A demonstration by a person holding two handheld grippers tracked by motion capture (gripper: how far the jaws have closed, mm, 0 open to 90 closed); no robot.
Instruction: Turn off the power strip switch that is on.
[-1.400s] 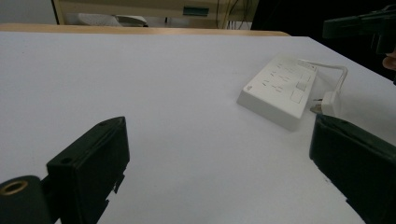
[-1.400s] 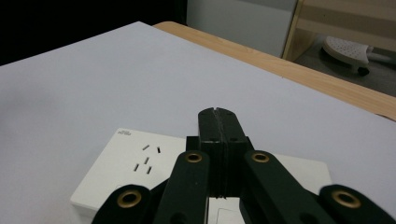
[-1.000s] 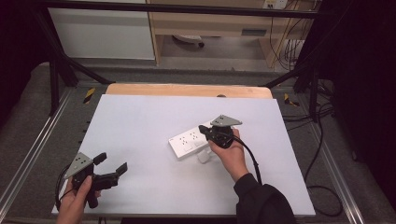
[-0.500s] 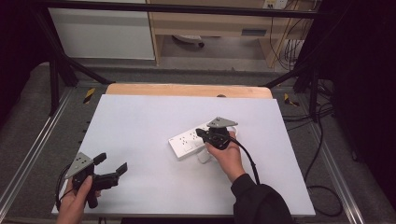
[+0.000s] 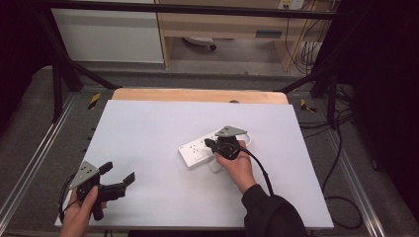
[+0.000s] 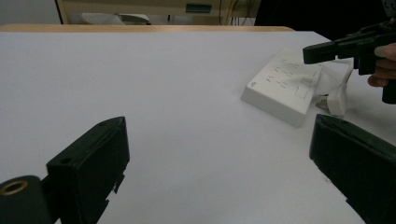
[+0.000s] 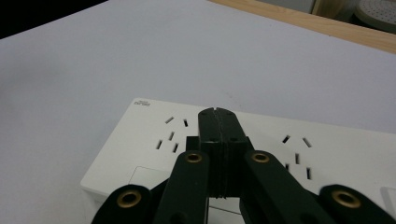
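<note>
white table (image 5: 148, 133) | power strip (image 5: 197, 149) under closed right claw (image 5: 210, 144)

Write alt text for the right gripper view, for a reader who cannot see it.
The right gripper, its two black fingers shut together with nothing between them, hovers over a white rectangular plastic power strip with slotted sockets. The strip lies on a white table.

**Three cameras, one shared strip**

The high view looks forward and down over the table (image 5: 148, 128). Both gripper views sit low, looking along their jaws. All three share the white power strip (image 5: 197, 150) (image 6: 285, 88) (image 7: 140, 154), closest in the right gripper view.
</note>
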